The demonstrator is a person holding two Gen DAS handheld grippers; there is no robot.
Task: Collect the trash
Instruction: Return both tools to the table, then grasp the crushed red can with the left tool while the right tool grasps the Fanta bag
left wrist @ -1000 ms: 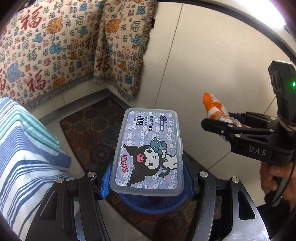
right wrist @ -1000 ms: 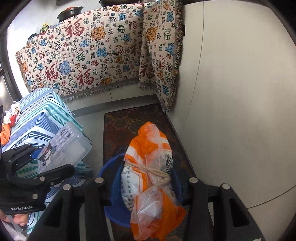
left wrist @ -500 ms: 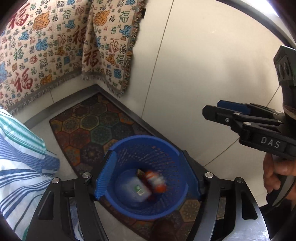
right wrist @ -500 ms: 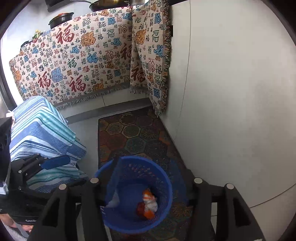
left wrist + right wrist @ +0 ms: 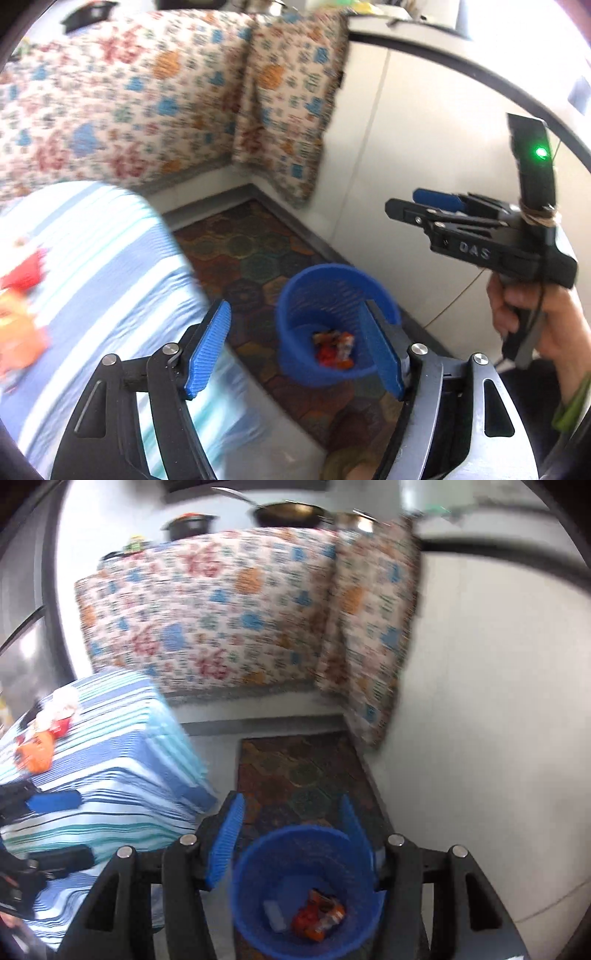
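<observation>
Now, from left to right across the two wrist views:

Far left, remaining trash: a cluster of orange and red wrappers [image 5: 40,738] lies on the desk [image 5: 122,746], which is draped in a blue and white striped cloth. Motion blur hides their exact shape, so no long axis can be told.

Left gripper [image 5: 295,350]: its blue fingers [image 5: 207,350] are wide and opening, with nothing between them. It points downward, straddling the desk edge and the bin.

Centre, bin: a blue mesh basket [image 5: 295,354] stands on a patterned rug [image 5: 251,251] on the floor, just beside the desk and near the white wall. Orange and red wrappers [image 5: 317,919] and a pale clear piece already lie at its bottom.

Right gripper [image 5: 290,838]: fingers partly apart and empty, hanging above the bin mouth. In the left view a hand [image 5: 532,317] grips its handle near the wall.

Key relation: the leftover wrappers lie up and to the left of both sets of fingers, on the desk top, well apart from the bin.

Nearer hand: by my judgement the left, since it sits on the desk side.

Likely next step: swing back left over the desk for another piece.

Background: a patterned blanket [image 5: 221,605] hangs behind, with pans on top.
</observation>
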